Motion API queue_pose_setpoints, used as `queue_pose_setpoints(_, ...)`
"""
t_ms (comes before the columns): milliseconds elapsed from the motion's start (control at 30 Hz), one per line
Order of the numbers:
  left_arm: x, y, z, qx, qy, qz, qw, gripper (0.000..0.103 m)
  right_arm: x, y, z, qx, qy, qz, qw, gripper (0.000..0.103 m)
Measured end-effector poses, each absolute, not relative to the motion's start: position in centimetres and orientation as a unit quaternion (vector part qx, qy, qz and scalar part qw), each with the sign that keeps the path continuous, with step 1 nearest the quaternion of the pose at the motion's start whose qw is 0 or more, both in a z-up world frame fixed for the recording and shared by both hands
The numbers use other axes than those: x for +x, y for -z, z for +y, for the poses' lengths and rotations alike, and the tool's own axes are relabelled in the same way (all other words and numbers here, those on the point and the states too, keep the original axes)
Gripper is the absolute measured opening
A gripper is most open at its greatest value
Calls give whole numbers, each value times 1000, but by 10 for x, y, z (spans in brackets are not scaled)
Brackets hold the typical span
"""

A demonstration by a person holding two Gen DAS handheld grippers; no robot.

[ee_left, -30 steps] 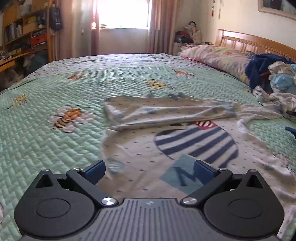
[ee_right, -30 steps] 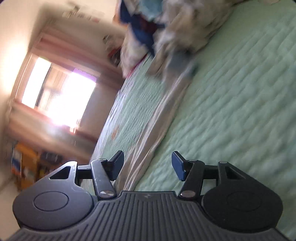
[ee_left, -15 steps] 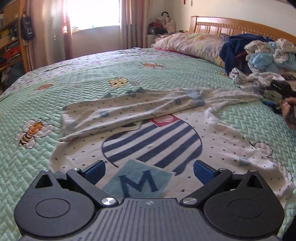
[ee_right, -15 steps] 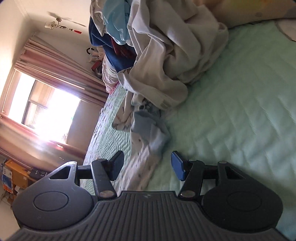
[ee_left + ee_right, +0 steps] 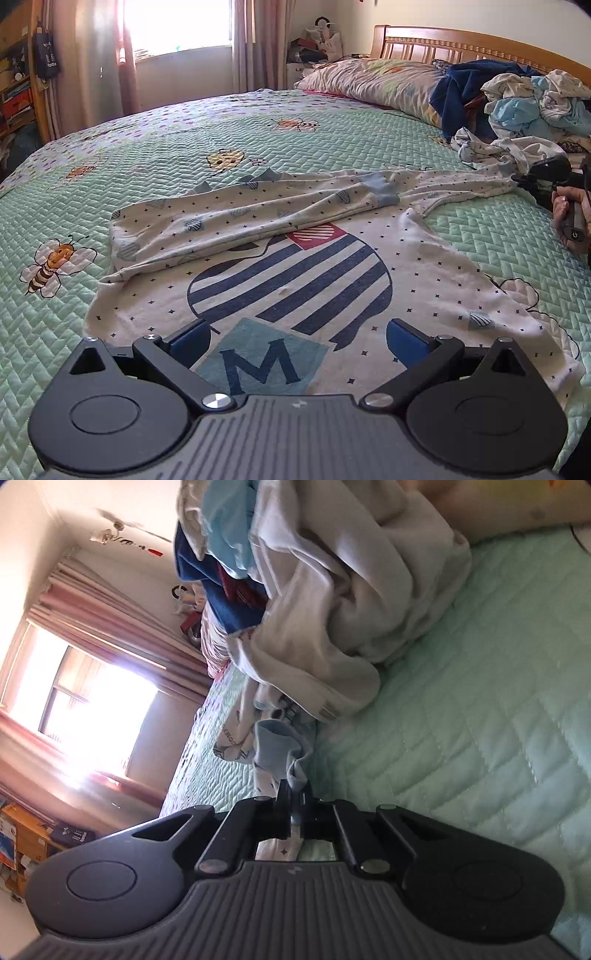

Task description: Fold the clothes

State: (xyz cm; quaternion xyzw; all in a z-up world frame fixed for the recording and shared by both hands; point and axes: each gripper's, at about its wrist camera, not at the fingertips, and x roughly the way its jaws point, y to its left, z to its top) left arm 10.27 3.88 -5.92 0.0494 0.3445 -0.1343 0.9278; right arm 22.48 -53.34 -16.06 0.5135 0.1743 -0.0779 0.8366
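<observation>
Pinching sleeve cuff [image 5: 282,749], hand-held gripper [image 5: 295,801]

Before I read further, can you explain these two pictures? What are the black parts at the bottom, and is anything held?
A person holds one two-finger gripper in each hand; a camera on each looks along its fingers. In the left view, the left gripper is open above a shirt spread on the bed. The right gripper has just closed and pinches the shirt's sleeve beside a clothes pile. It also shows at the left view's right edge.
</observation>
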Motion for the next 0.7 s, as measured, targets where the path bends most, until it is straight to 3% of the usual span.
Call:
queue_pose_setpoints(367, 89, 47, 54, 17, 138, 327, 935, 101, 237, 45, -458, 345, 39, 171, 922, 5)
queue_pose_setpoints(533, 80, 39, 81, -29, 122, 317, 940, 101, 245, -11, -345, 190, -22, 173, 966, 5)
queue_pose_setpoints(700, 65, 36, 114, -57, 101, 306, 945, 102, 255, -19, -186, 67, -103, 179, 976, 5)
